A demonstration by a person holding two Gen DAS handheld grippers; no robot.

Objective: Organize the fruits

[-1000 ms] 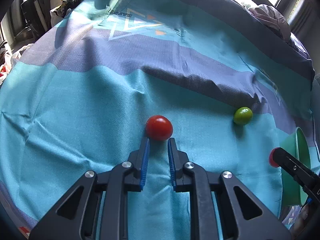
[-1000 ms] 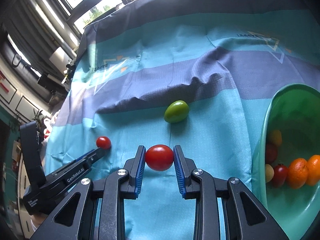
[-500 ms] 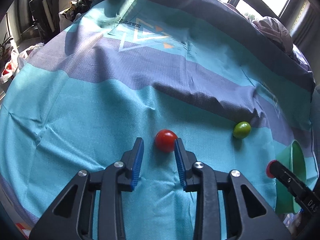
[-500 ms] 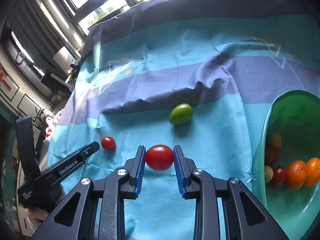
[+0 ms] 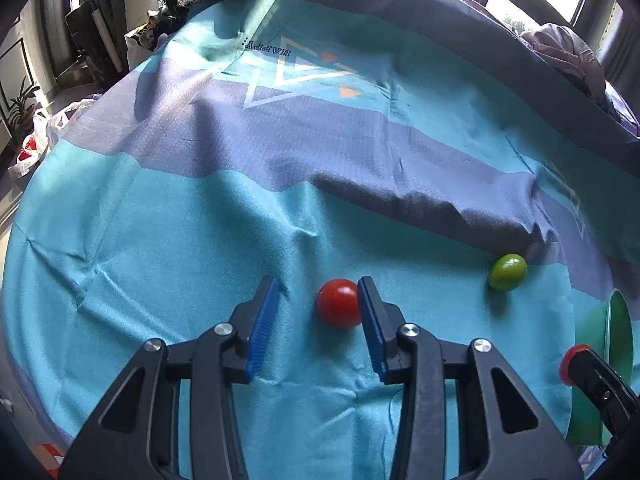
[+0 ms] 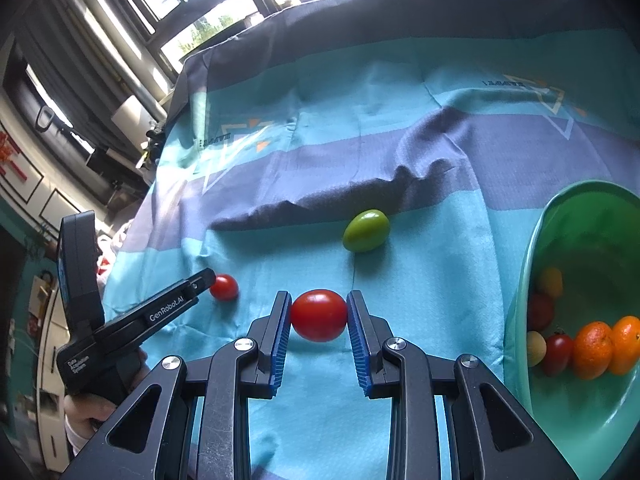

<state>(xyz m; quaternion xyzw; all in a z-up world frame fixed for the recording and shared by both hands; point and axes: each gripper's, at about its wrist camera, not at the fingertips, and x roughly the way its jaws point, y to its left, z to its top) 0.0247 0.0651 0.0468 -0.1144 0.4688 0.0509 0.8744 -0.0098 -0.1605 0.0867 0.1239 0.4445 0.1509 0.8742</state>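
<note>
Red tomatoes: one (image 6: 319, 315) pinched in right hand-held gripper (image 6: 319, 316), one (image 5: 338, 303) between left hand-held gripper's (image 5: 316, 312) opening jaws, which bears "GenRobot.AI"; cloth (image 5: 160, 240) reads "HAPPY".

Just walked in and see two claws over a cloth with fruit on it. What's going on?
A person is sorting fruit into a green bowl with a claw in each hand. The right claw is shut on a red tomato, held above the cloth. The left claw is opening around a smaller tomato that lies on the cloth, not gripped. A green fruit also waits on the cloth.
</note>
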